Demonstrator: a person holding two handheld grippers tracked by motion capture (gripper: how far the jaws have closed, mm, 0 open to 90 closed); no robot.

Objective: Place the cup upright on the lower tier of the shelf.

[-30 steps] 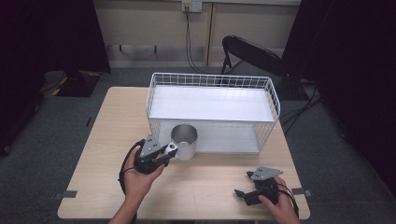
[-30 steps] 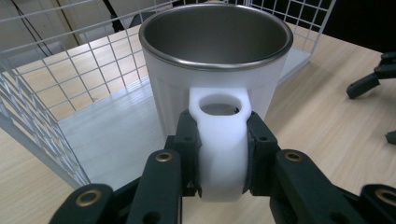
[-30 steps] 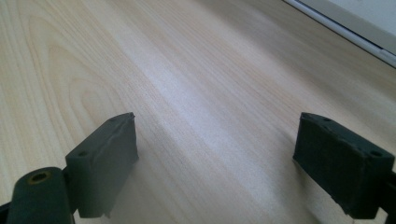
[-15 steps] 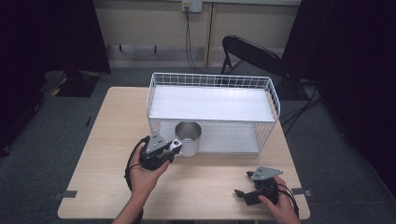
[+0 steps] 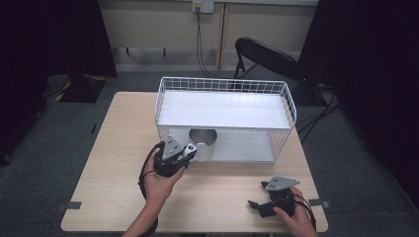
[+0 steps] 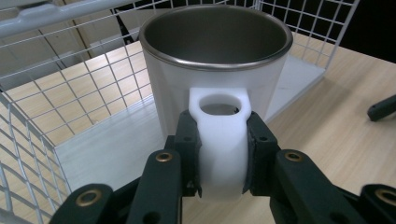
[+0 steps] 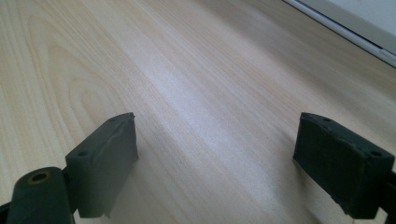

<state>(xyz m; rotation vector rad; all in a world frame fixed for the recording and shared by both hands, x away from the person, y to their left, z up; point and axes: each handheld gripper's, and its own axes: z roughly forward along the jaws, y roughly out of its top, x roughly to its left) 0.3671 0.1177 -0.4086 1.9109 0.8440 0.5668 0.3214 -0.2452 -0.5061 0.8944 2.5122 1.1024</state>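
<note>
Gripping the white moulded handle (image 6: 220, 140) of the white mug with a steel-lined inside (image 6: 215, 70), the left gripper (image 6: 221, 154) has its two black jaws pressed flat on either side of that handle, so the whole mug hangs off one narrow tab. The mug sits at the open front of the white wire basket shelf (image 5: 225, 85), under its upper white tray, with wire bars close on the left in the left gripper view. The likeliest trouble, as I judge it, is the mug swinging about the handle and knocking its rim on the wire or on the tray edge above, since the load sits well forward of the pads. A tilt could also let the handle slide between them. The right gripper (image 7: 215, 154) rests low over the pale wooden table (image 5: 118, 148), jaws spread wide and holding nothing, well apart from the mug and unable to steady it.
</note>
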